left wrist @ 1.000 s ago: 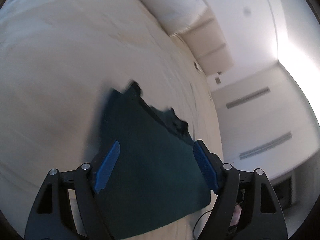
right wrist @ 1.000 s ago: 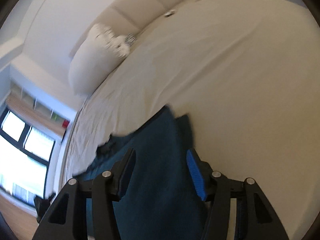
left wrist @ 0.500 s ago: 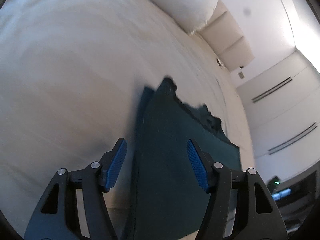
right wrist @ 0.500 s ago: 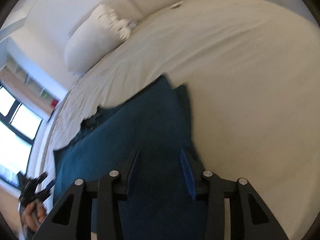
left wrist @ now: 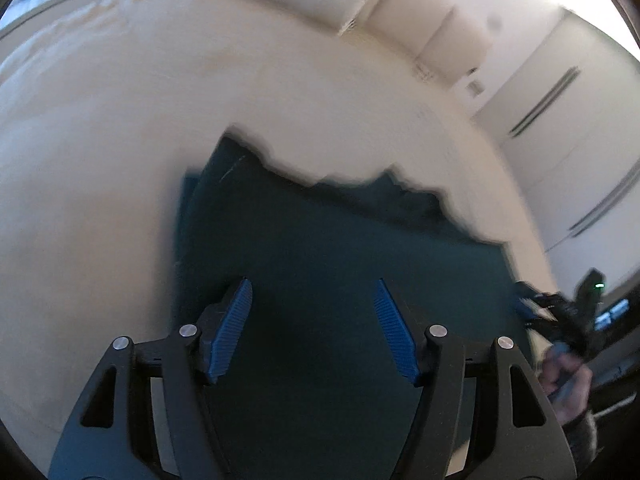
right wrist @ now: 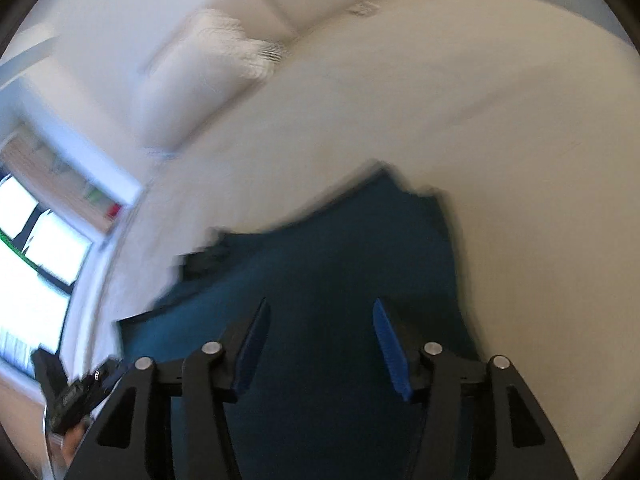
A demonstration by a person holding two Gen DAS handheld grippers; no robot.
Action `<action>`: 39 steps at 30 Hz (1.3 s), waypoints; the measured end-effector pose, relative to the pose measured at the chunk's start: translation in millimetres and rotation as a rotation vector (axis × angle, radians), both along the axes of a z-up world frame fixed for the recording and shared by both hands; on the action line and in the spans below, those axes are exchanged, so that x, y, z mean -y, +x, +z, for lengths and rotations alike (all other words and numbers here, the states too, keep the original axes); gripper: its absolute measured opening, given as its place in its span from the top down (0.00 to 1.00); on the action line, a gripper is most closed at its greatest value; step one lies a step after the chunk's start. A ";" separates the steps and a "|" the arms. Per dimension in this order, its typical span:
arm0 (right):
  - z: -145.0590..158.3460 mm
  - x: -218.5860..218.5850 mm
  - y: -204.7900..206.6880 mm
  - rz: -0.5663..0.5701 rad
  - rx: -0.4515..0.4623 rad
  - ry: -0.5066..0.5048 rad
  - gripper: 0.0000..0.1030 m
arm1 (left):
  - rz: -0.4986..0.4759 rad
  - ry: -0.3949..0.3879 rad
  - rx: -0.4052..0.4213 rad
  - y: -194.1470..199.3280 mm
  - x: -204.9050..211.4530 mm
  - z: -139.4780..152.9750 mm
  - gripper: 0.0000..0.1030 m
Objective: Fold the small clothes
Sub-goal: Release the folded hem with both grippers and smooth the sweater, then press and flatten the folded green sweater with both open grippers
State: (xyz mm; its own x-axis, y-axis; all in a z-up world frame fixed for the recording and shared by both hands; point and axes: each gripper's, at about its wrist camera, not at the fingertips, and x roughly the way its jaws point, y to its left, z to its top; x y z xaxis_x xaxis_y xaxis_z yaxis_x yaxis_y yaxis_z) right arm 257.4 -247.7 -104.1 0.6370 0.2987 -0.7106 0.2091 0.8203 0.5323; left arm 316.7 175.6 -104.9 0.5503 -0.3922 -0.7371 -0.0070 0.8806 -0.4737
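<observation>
One big cream bed (left wrist: 280, 112) fills both views, pillow (right wrist: 192, 92) beyond the fingertips by the headboard. Dark teal garment (left wrist: 328, 264) lies flat on the bed, spread under and ahead of both grippers; its far edge looks rumpled, though blur makes that hard to confirm. Left gripper (left wrist: 312, 316) hangs over the garment, jaws partway apart, blue pads (left wrist: 230, 330) clear of the cloth, nothing pinched between them. Right gripper (right wrist: 320, 332) is likewise over the garment, near its right-hand edge, jaws narrower and closing, cloth below the gap but no pad pressing on it. In the left view a hand (left wrist: 568, 376) grips the other tool, off to the right of the fingers.
</observation>
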 end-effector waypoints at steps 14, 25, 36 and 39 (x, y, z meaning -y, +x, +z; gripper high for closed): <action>11.0 22.0 18.9 0.062 0.037 -0.121 0.55 | 0.006 -0.010 0.050 -16.4 0.2 2.7 0.38; 7.5 10.8 20.5 0.127 0.004 -0.230 0.91 | 0.009 -0.010 0.049 -13.9 5.6 0.3 0.36; 1.7 41.9 2.6 -0.004 -0.046 -0.150 0.95 | 0.013 -0.023 0.041 -11.3 5.9 2.3 0.36; -7.7 46.7 0.4 -0.016 -0.055 -0.130 0.95 | 0.006 -0.004 0.043 -10.4 7.7 0.0 0.36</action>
